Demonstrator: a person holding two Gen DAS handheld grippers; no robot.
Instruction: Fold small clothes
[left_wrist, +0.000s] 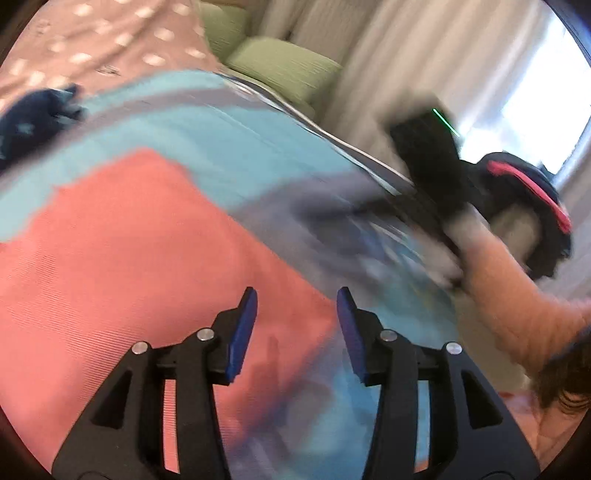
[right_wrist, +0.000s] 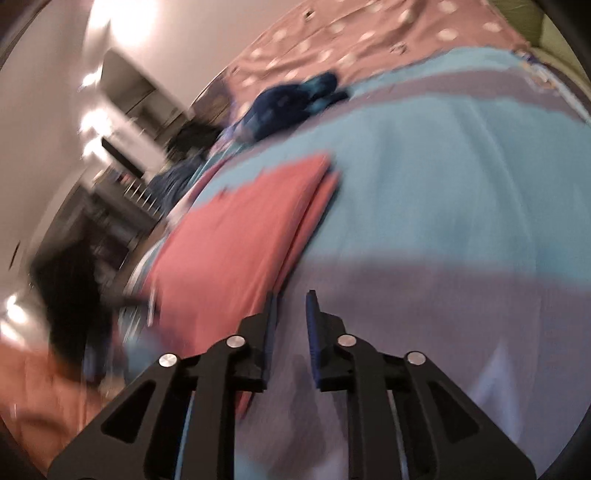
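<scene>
A coral-pink garment (right_wrist: 243, 236), finely ribbed and folded into a flat oblong with layered edges, is seen lying on a blanket (right_wrist: 424, 206) banded in light blue and grey-mauve. It is placed toward the blanket's left edge in the right wrist view. A crumpled dark navy cloth (right_wrist: 291, 99) is seen near the blanket's far edge, where a mauve sheet with pale dots (right_wrist: 351, 33) begins.

The left gripper (left_wrist: 297, 299) is held over the pink garment's near part with its blue-padded jaws moderately wide and nothing between them. The right gripper (right_wrist: 291, 299) is held just beside the garment's near corner, over a grey band, its jaws narrowly parted and empty.

Both views are smeared by motion. In the left wrist view a peach knitted sleeve (left_wrist: 517, 295) and a dark device with a red strip are only vaguely made out. Green cushions (left_wrist: 280, 66) and pale curtains are cut off by the lens rim.
</scene>
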